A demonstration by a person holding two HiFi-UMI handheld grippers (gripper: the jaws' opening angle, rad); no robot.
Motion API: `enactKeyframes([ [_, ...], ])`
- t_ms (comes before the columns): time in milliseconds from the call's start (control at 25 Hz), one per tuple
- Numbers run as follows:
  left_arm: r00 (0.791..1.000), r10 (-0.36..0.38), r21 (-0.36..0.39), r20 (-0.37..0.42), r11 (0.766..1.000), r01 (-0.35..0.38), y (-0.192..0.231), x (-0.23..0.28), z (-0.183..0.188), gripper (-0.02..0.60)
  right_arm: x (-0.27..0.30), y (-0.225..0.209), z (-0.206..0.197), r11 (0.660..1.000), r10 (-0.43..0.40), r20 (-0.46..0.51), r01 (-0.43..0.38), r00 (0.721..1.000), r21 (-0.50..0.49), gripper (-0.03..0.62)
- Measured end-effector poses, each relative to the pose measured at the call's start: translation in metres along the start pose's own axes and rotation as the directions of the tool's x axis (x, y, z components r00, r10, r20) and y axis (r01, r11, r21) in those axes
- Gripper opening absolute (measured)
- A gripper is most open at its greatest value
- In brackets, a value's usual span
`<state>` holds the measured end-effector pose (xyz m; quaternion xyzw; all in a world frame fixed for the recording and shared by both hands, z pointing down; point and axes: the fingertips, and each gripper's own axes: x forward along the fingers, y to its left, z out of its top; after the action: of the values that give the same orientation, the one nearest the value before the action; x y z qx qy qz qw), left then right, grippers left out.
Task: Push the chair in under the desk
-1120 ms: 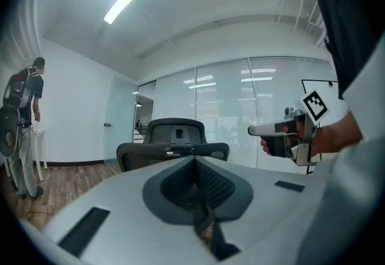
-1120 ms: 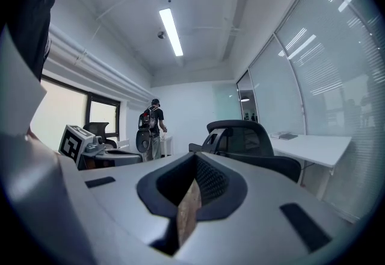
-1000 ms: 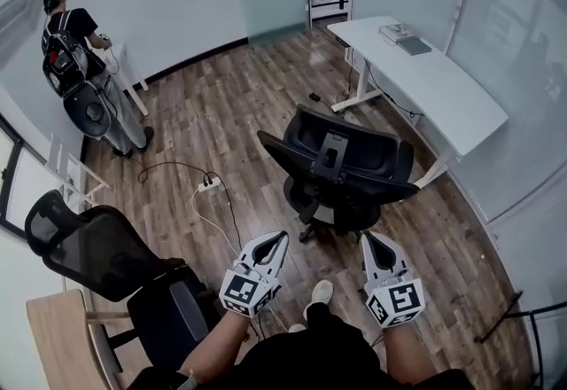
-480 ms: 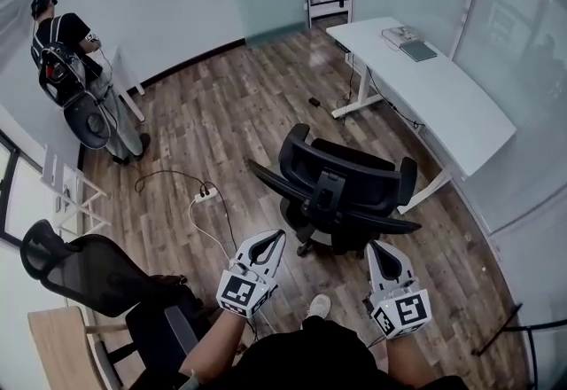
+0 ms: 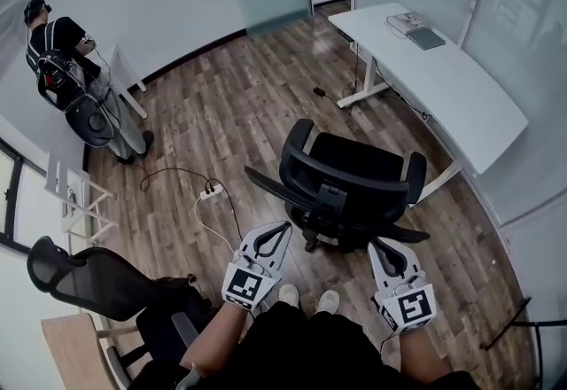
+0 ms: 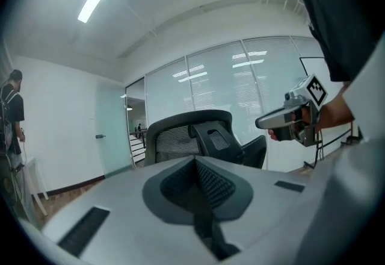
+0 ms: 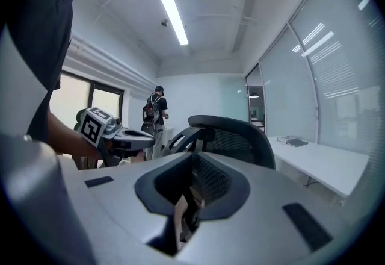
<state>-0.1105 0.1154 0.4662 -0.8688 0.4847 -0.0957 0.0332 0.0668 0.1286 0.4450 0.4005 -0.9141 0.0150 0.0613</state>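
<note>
Head cam: on my head, looked steeply down at chair (image 5: 350,175) | Cams on my left hand-held gripper (image 5: 280,230) and right hand-held gripper (image 5: 381,246): faced level, near chair's back | Shared: chair.

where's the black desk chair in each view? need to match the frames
Head view: the chair sits at centre, backrest toward the camera.
Left gripper view: centre, its backrest shows just above the foreground.
Right gripper view: centre, slightly right.
Shared landmark: the person with a backpack, upper left in the head view, far left in the left gripper view, left of the chair in the right gripper view.
</note>
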Motion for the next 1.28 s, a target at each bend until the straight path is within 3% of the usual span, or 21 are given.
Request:
enactKeyframes([
  [80, 1.0, 0.0, 0.05, -0.011, 0.999, 0.001, 0.007, 0.017, 0.004, 0.026, 0.011, -0.007, 0.002, 0.998, 0.036, -0.027, -0.038, 0.999, -0.043, 0.089],
  [200, 0.998, -0.042, 0.174, -0.053, 0.984, 0.051, 0.011, 0.037, 0.002, 0.187, 0.023, -0.004, -0.007, 0.988, 0.076, -0.112, -0.09, 0.991, -0.124, 0.184],
  [280, 0.992, -0.079, 0.227, -0.1, 0.969, 0.1, 0.012, 0.042, -0.008, 0.294, 0.029, 0.002, -0.014, 0.978, 0.051, -0.163, -0.083, 0.985, -0.193, 0.249],
  [360, 0.984, -0.112, 0.268, -0.141, 0.952, 0.147, 0.014, 0.044, -0.017, 0.36, 0.035, 0.008, -0.021, 0.968, 0.012, -0.195, -0.06, 0.981, -0.246, 0.293],
  [480, 0.969, -0.145, 0.359, -0.2, 0.909, 0.21, 0.02, 0.047, -0.029, 0.413, 0.046, 0.012, -0.033, 0.959, -0.04, -0.222, -0.025, 0.974, -0.281, 0.365],
  [560, 0.958, -0.161, 0.406, -0.238, 0.879, 0.249, 0.021, 0.053, -0.036, 0.422, 0.05, 0.006, -0.04, 0.947, -0.07, -0.241, -0.012, 0.968, -0.321, 0.394],
  [720, 0.936, -0.23, 0.432, -0.267, 0.84, 0.33, 0.016, 0.065, -0.035, 0.449, 0.054, -0.005, -0.047, 0.926, -0.088, -0.313, -0.037, 0.946, -0.375, 0.44],
  [1120, 0.855, -0.382, 0.372, -0.351, 0.781, 0.502, 0.007, 0.077, -0.048, 0.453, 0.065, -0.023, -0.08, 0.879, -0.141, -0.436, -0.09, 0.889, -0.468, 0.485],
  [1200, 0.849, -0.363, 0.418, -0.384, 0.752, 0.51, 0.008, 0.078, -0.053, 0.453, 0.067, -0.026, -0.086, 0.868, -0.159, -0.452, -0.094, 0.878, -0.488, 0.485],
  [1280, 0.849, -0.311, 0.499, -0.428, 0.701, 0.509, 0.011, 0.08, -0.062, 0.453, 0.069, -0.027, -0.091, 0.855, -0.18, -0.47, -0.099, 0.864, -0.509, 0.485],
])
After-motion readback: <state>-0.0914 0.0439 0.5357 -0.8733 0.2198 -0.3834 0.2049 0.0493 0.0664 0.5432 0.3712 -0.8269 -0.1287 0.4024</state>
